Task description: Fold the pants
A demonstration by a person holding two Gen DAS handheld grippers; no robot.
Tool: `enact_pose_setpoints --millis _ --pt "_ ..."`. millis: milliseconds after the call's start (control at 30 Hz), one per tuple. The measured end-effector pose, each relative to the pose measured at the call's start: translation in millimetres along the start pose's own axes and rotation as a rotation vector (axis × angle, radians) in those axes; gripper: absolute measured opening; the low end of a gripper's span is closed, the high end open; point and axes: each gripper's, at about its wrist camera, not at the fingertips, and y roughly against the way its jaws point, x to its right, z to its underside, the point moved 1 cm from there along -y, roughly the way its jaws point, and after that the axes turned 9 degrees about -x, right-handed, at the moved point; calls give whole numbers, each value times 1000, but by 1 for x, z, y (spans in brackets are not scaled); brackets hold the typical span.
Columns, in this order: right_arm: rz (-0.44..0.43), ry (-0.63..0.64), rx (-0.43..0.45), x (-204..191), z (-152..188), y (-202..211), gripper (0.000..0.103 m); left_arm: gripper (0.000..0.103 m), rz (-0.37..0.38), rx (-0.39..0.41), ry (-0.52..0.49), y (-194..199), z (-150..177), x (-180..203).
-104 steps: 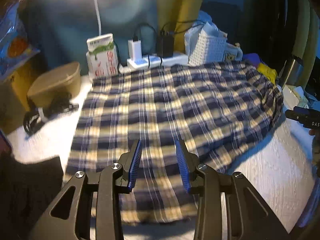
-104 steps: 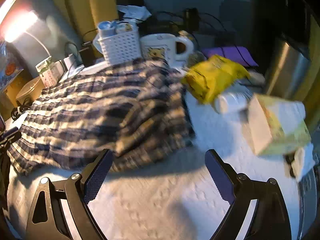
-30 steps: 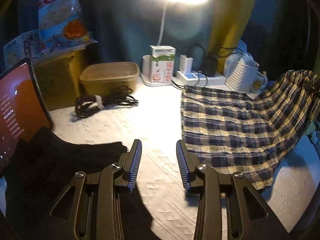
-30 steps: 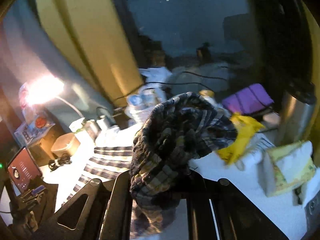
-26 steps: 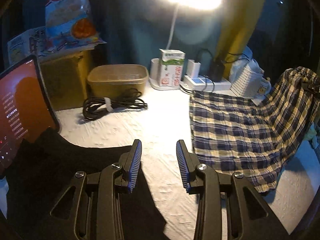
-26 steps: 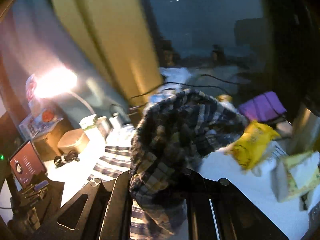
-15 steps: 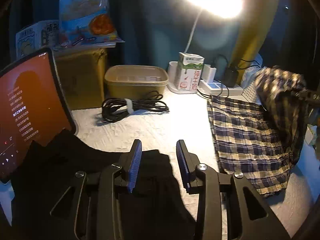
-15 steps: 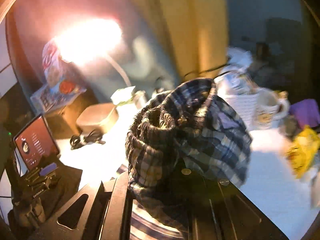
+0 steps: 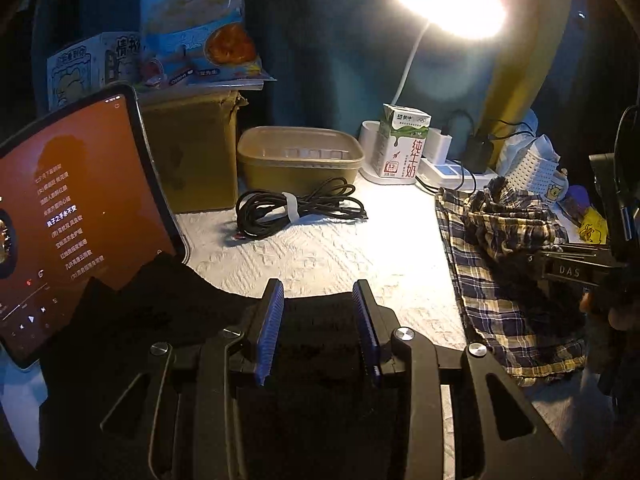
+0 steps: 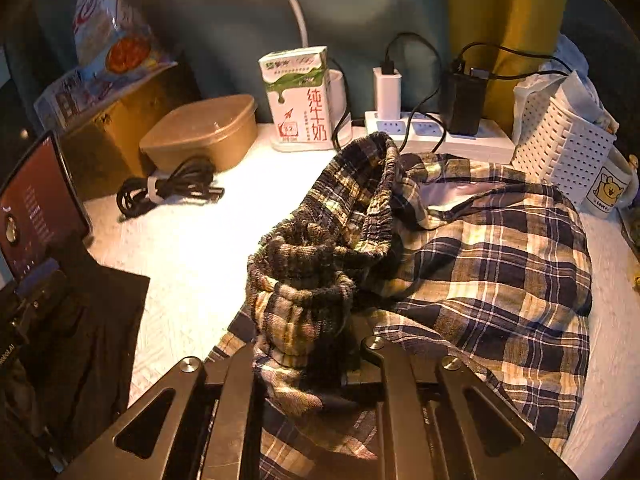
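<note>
The plaid pants [image 10: 488, 264] lie bunched on the white textured table [image 10: 188, 248], folded over on themselves. My right gripper [image 10: 308, 344] is shut on the gathered waistband [image 10: 304, 276] and holds it low over the lower layer. In the left wrist view the pants [image 9: 508, 280] lie at the right with the right gripper [image 9: 568, 268] on them. My left gripper [image 9: 318, 320] is open and empty, its blue pads [image 9: 272, 320] above a black garment [image 9: 160, 320].
A tablet [image 9: 68, 216] stands at the left. At the back are a brown tub [image 9: 298, 160], a coiled black cable [image 9: 296, 208], a milk carton [image 9: 402, 144], a power strip [image 10: 444, 132], a white basket [image 10: 560, 152], a mug [image 10: 608, 192] and a bright lamp [image 9: 448, 0].
My right gripper has carried the waistband leftward over the pants and lowered it, folding them. My left gripper has drifted left and back over the black garment, staying open.
</note>
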Motion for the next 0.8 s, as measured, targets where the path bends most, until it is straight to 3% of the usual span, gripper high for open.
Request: enact_pose_setpoints --millis 33,133,367,500,633,800 --pt "-4 3 -1 0 1 0 26 35 1 -2 -4 0 0 3" --pt "-71 29 5 -3 6 4 88 35 2 -2 -17 1 -1 12" --pt "-137 76 71 2 20 30 89 35 11 -4 -62 0 -6 44" --pt "-120 35 113 36 27 50 89 36 42 -12 -116 -9 -13 75" --pt "-77 -28 153 78 35 67 89 53 95 -14 -191 -18 -23 111" --pt "-24 -119 174 133 42 76 89 53 149 -32 -287 -32 -41 154"
